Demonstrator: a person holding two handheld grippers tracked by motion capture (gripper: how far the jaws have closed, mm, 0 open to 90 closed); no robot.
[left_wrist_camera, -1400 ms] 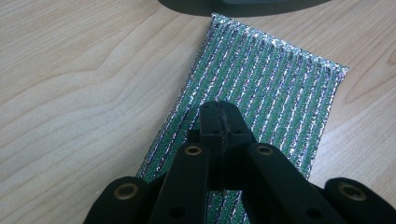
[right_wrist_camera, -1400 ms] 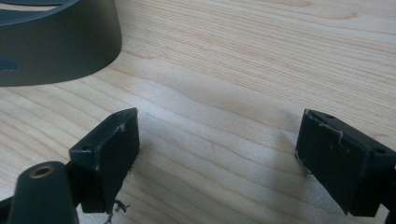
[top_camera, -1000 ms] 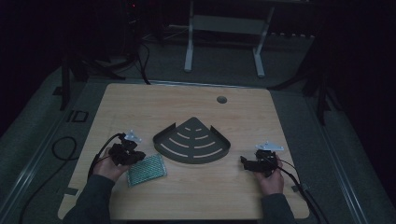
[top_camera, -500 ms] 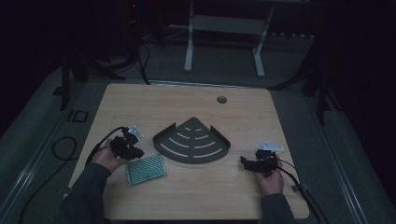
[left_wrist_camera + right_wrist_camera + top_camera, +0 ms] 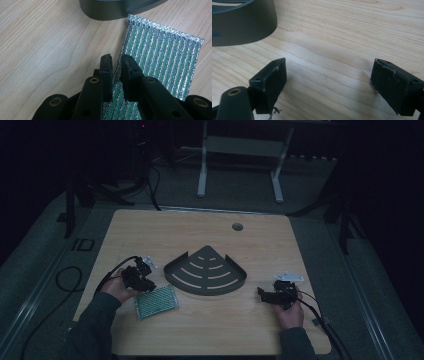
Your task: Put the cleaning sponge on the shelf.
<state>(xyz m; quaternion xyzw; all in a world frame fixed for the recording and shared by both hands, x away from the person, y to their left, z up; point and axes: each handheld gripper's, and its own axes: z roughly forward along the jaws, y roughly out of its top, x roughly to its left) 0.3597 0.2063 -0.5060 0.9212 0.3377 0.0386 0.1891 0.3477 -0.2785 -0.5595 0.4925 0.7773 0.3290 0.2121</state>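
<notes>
A flat pad with green and silver stripes (image 5: 156, 302) (image 5: 162, 62) lies on the wooden table (image 5: 150, 230), near the front left. My left gripper (image 5: 145, 282) (image 5: 116, 58) sits low over the pad's left edge. Its jaws have just been opening and stand a narrow gap apart. The pad's edge runs between them, and the fingertips (image 5: 106, 65) do not press on it. A dark grey fan-shaped slotted tray (image 5: 200, 270) (image 5: 112, 10) (image 5: 239, 22) rests at the table's centre. My right gripper (image 5: 262, 294) (image 5: 328, 75) is open wide over bare wood to the tray's right, with nothing between its jaws.
A round cable hole (image 5: 237, 226) is in the table's far side. Cables (image 5: 65, 280) trail off the left edge and another (image 5: 325, 325) off the front right. A metal stand (image 5: 240, 150) is on the floor beyond the table.
The left hand has shifted slightly away from the front edge beside the pad. The pad, the tray and the right gripper lie where they were.
</notes>
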